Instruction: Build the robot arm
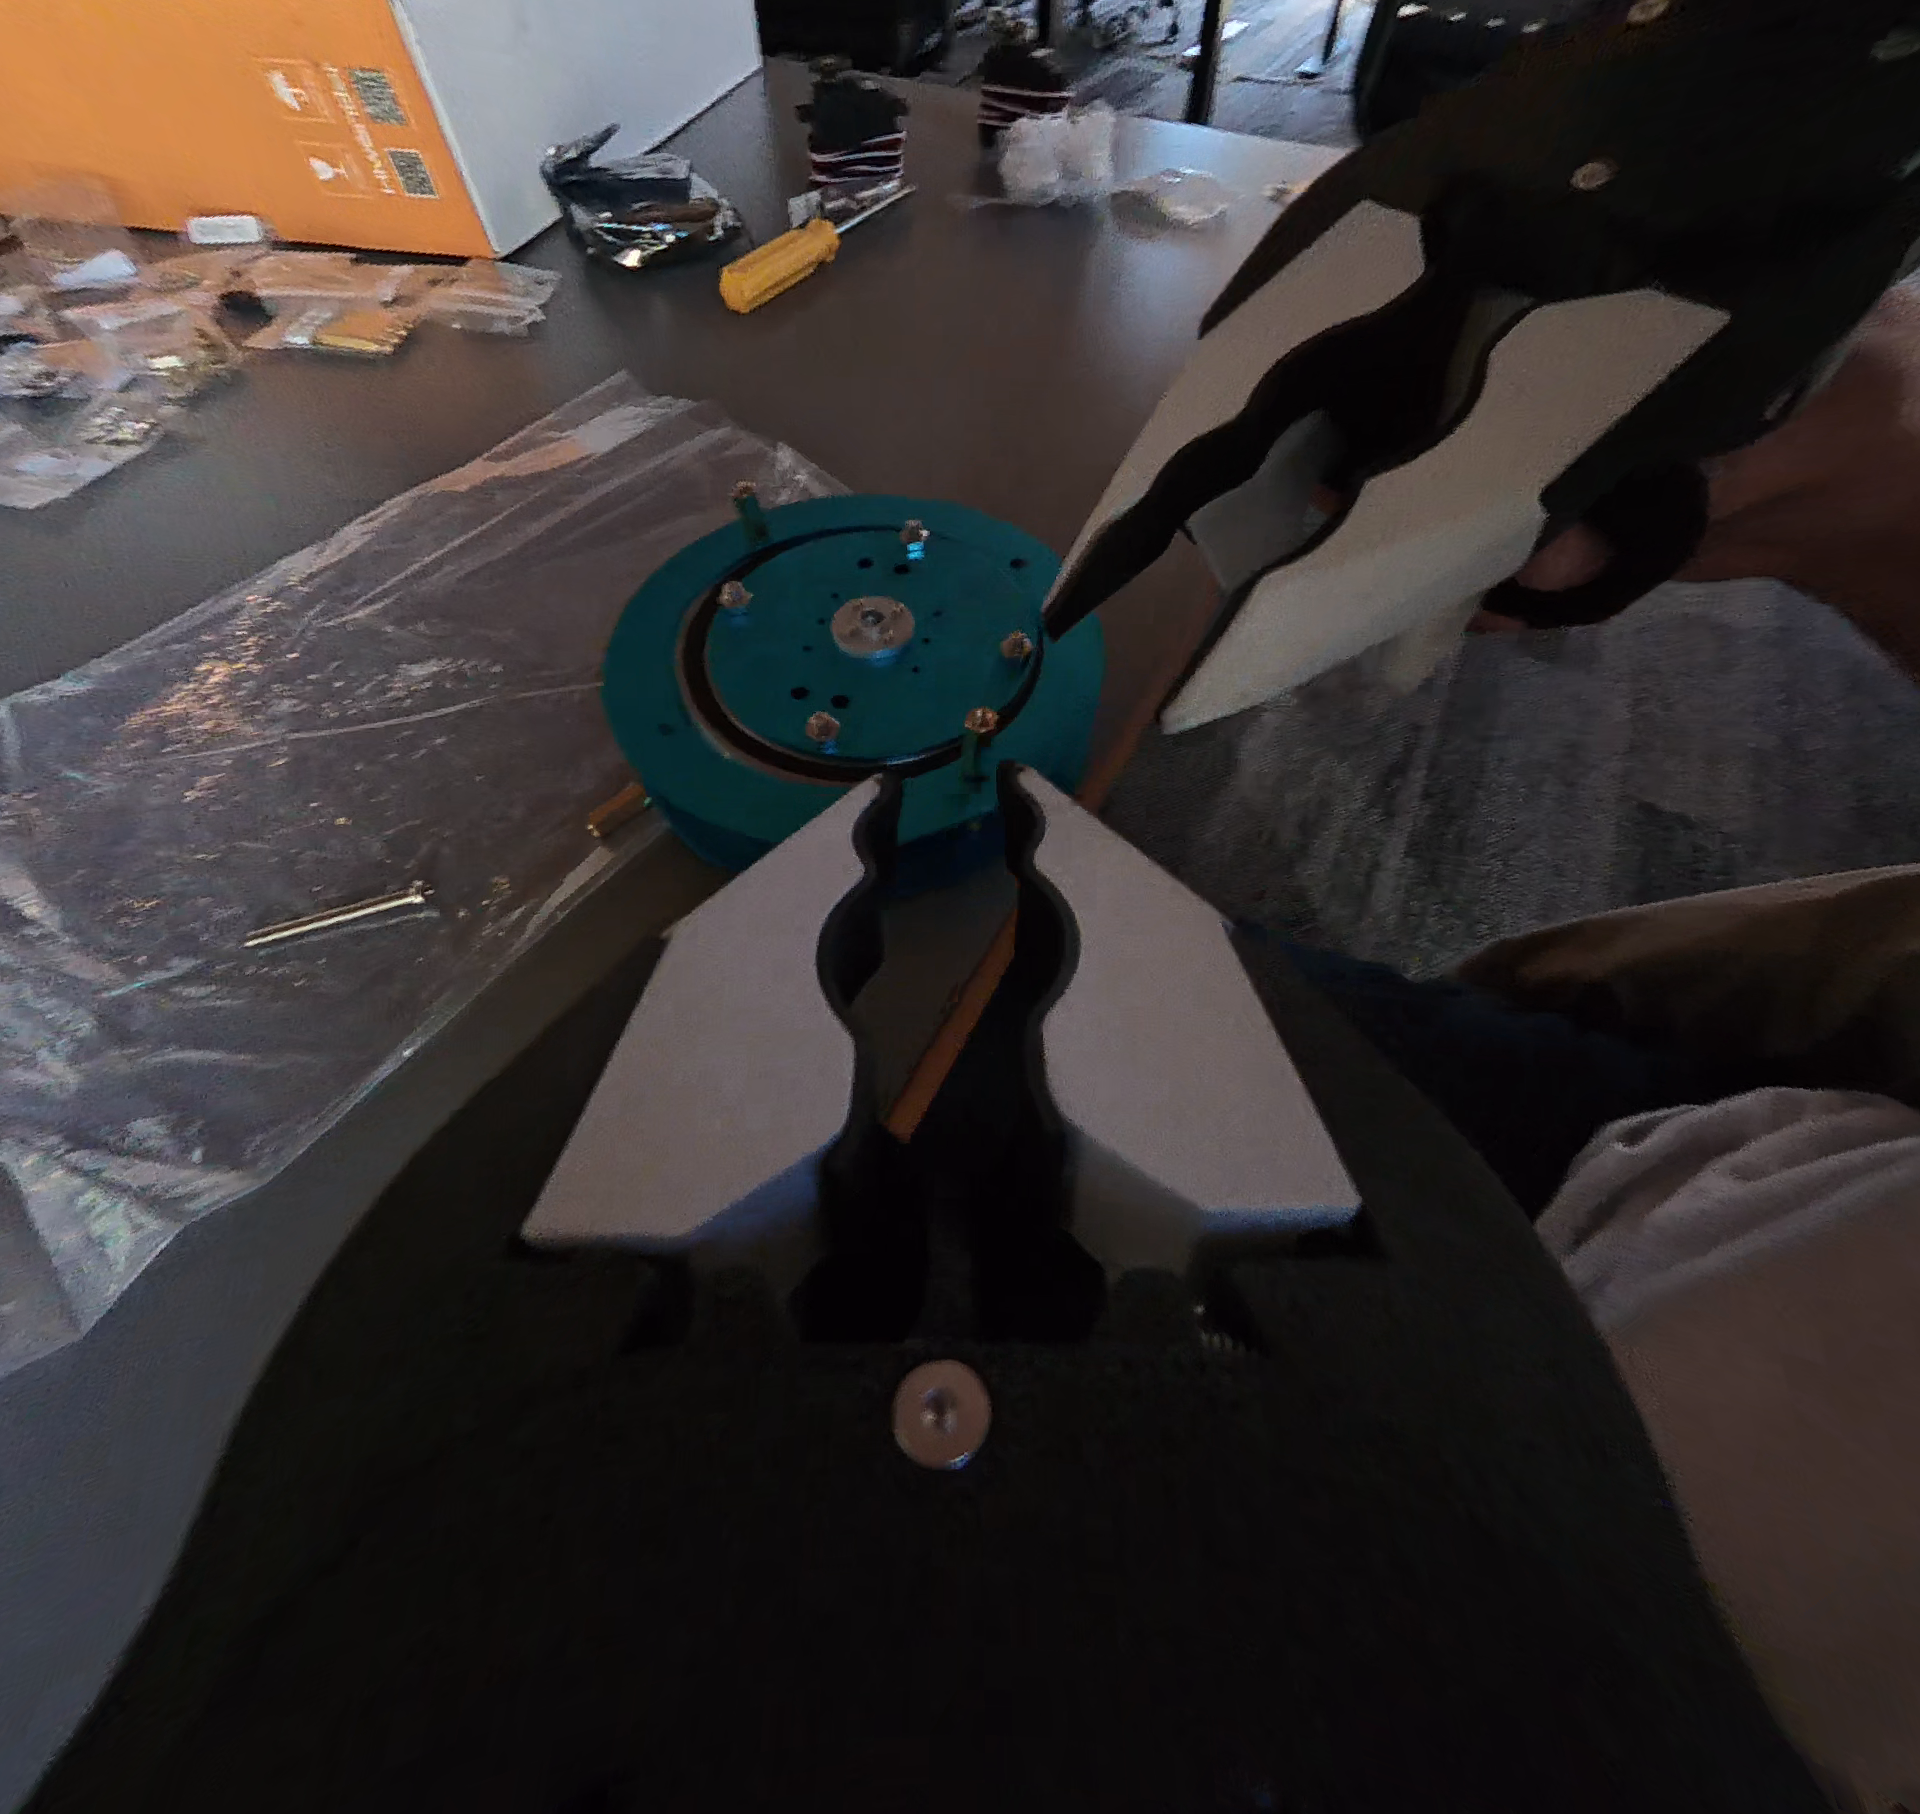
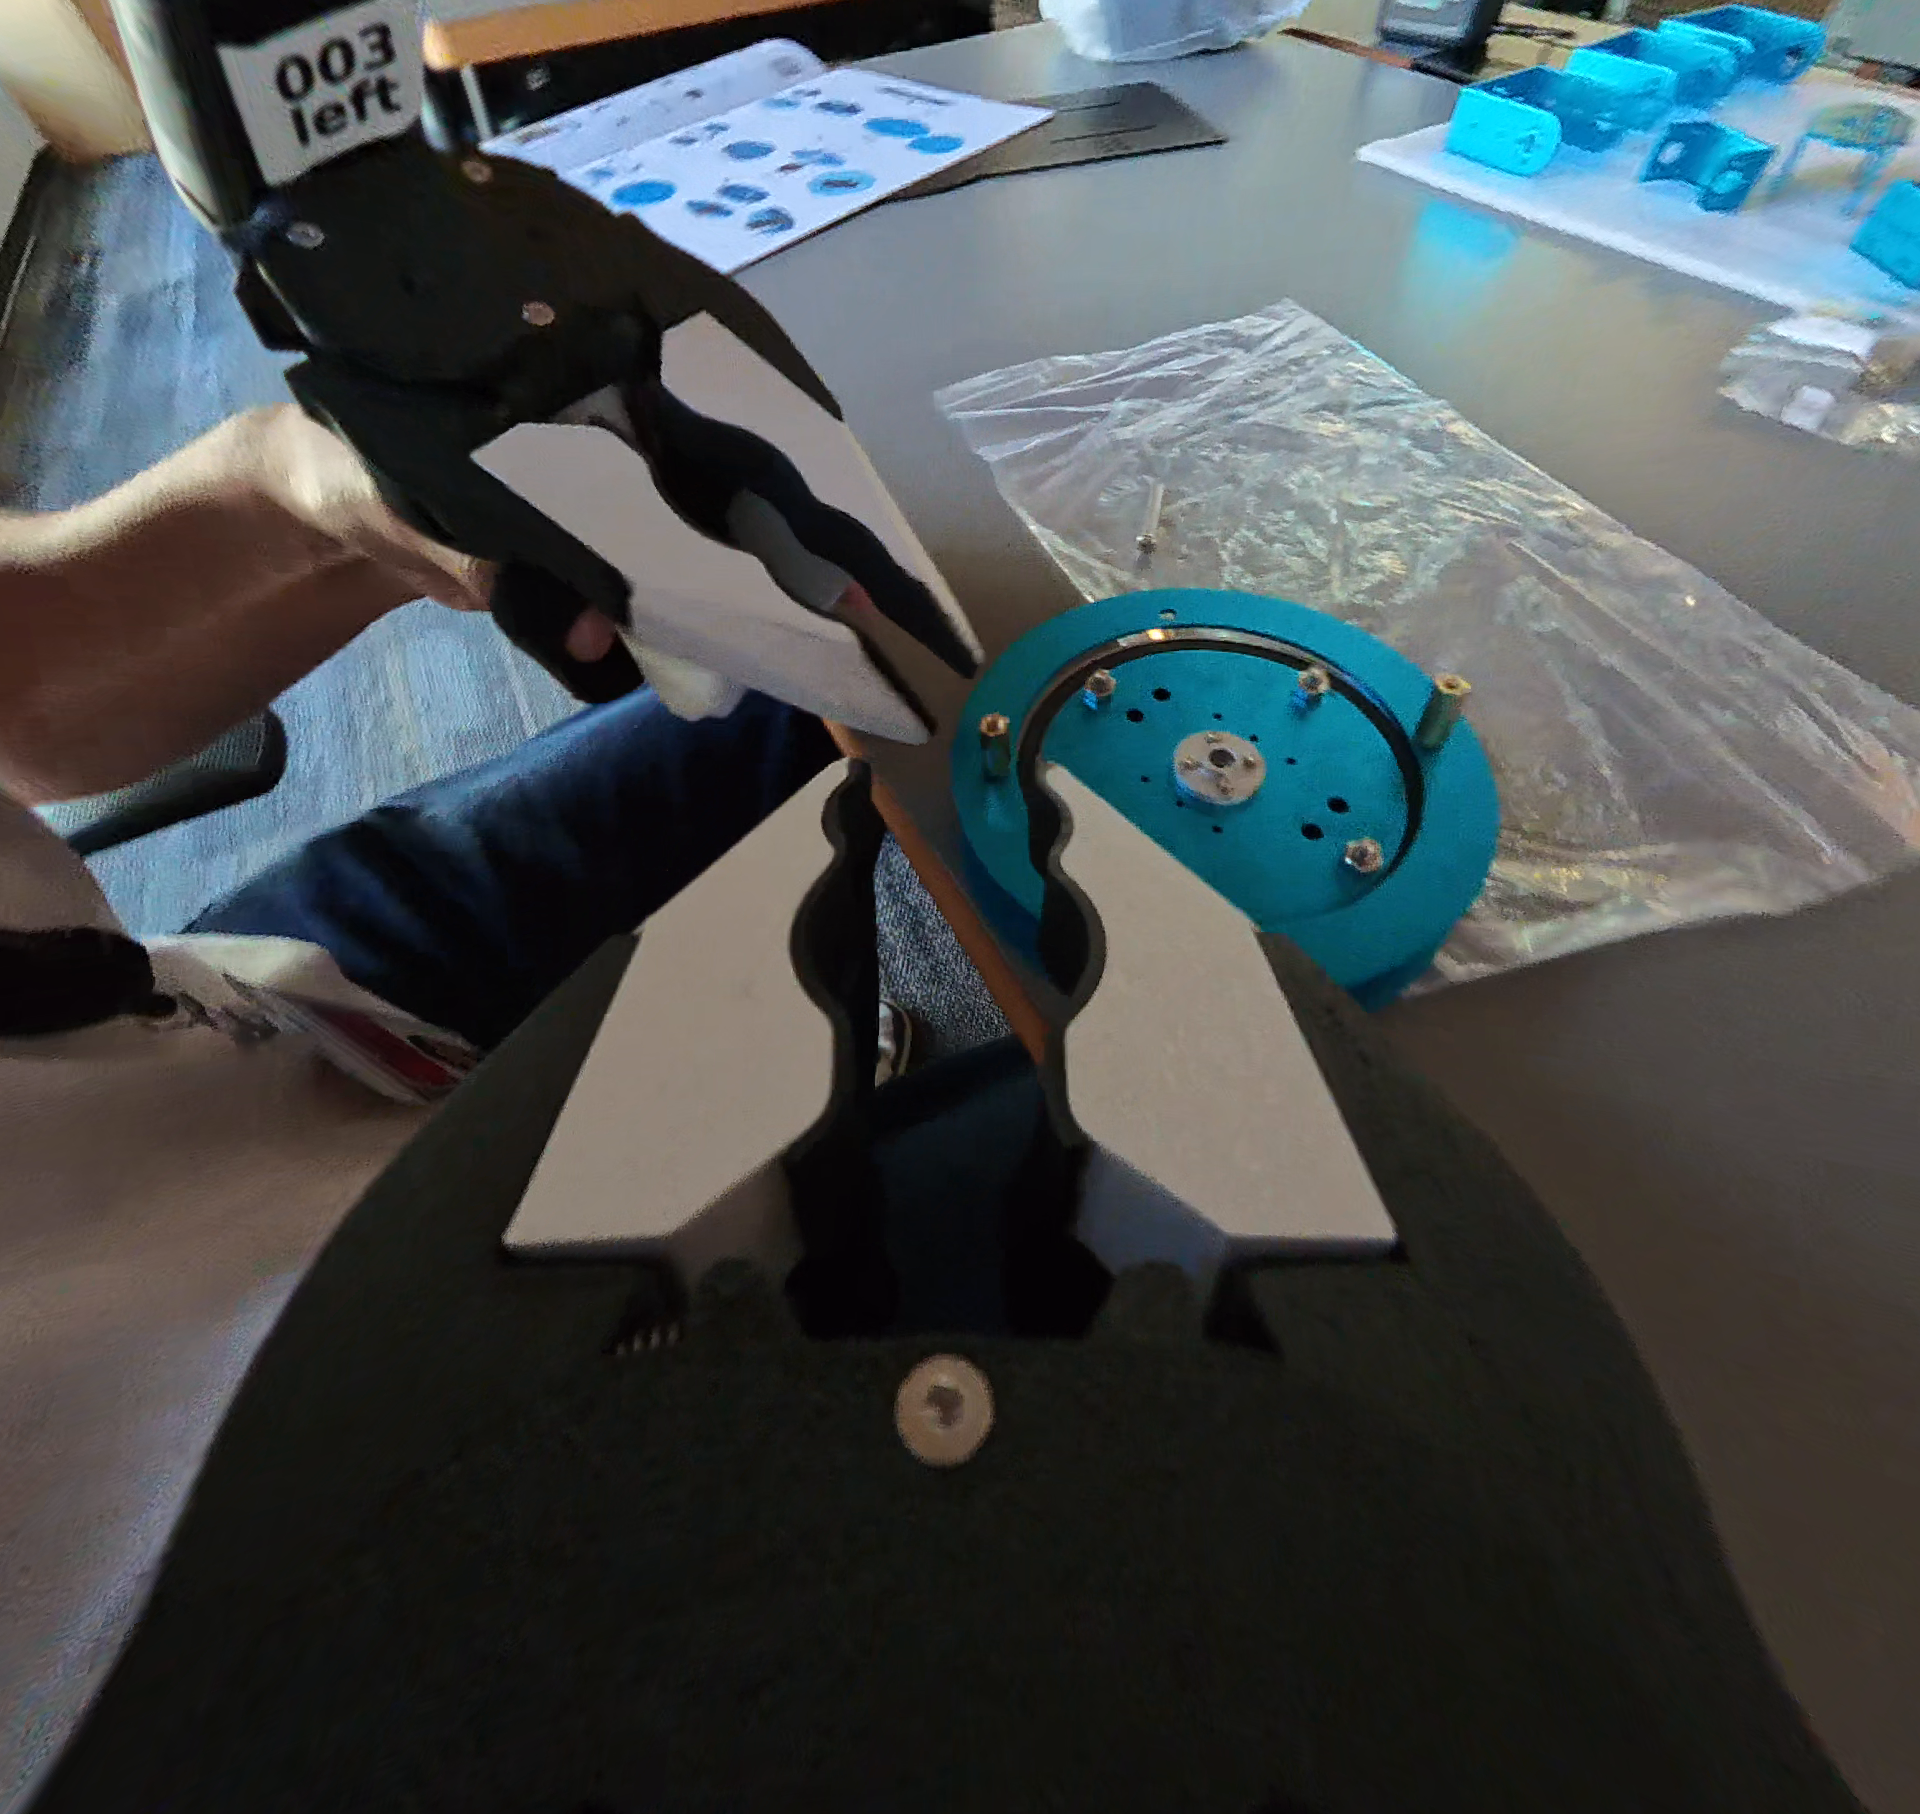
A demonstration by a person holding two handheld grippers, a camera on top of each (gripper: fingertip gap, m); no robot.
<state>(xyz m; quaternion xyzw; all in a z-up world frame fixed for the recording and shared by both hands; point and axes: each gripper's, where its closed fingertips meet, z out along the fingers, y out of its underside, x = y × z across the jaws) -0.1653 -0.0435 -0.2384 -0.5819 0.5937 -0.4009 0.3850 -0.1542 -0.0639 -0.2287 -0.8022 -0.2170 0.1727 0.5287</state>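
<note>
A round teal base [image 1: 790, 663] with a silver hub [image 1: 871, 624], a black ring and brass nuts lies on a clear plastic bag [image 1: 312, 725] at the table's edge. Two brass standoffs [image 1: 745, 507] stand on its rim. My left gripper [image 1: 948, 785] is open and empty, its tips just short of the near standoff [image 1: 977, 741]. My right gripper [image 2: 951, 777] is open and empty, one fingertip over the base [image 2: 1226, 829]. In the left wrist view it [image 1: 1112, 673] reaches the base's right rim. The left gripper [image 2: 940, 699] shows beside the base in the right wrist view.
A loose screw [image 1: 343, 912] and a loose standoff [image 1: 613, 814] lie on the bag. An orange and white box [image 1: 260, 102], a yellow screwdriver [image 1: 779, 263] and small parts bags [image 1: 156, 330] sit behind. A printed sheet [image 2: 769, 154] and blue parts [image 2: 1621, 102] lie farther off. The tips of both grippers are at nearly the same place.
</note>
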